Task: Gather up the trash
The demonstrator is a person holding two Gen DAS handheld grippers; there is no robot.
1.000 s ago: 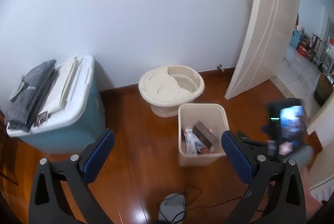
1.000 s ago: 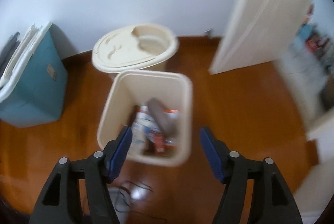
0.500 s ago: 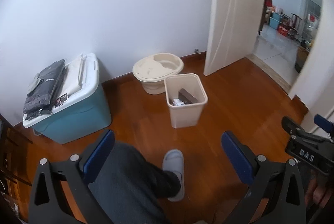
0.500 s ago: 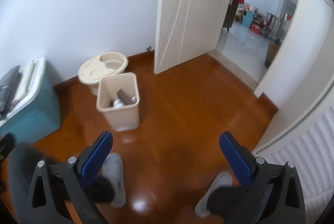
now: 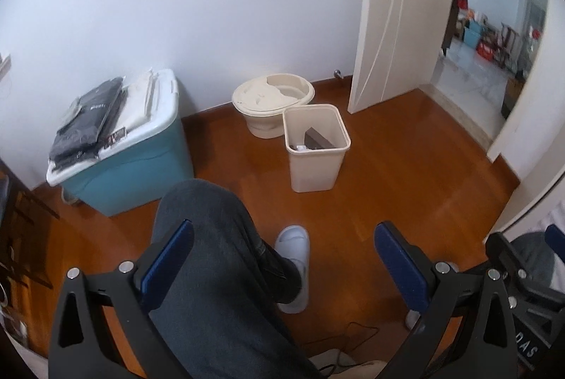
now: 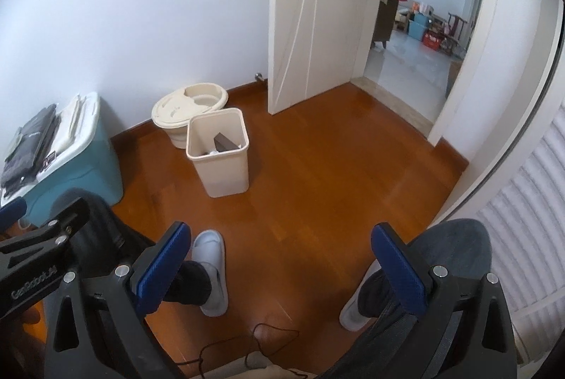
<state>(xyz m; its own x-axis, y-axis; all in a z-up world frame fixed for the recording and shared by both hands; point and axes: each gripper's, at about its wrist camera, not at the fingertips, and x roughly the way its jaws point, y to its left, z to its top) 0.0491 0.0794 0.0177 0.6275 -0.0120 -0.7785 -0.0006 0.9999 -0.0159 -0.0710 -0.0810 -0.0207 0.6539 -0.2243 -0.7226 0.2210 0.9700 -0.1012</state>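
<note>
Both grippers held back from the bin, empty.
Left gripper (image 5: 282,259) and right gripper (image 6: 279,255) gape wide; trash bin (image 5: 316,147) at twelve o'clock holds trash (collecting looks finished); no further trash visible on floor.

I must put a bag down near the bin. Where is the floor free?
Free floor lies right of the trash bin, toward the open door and doorway. Crowded: the round tub directly behind the bin, the blue box on its left, slippered feet in front.
</note>
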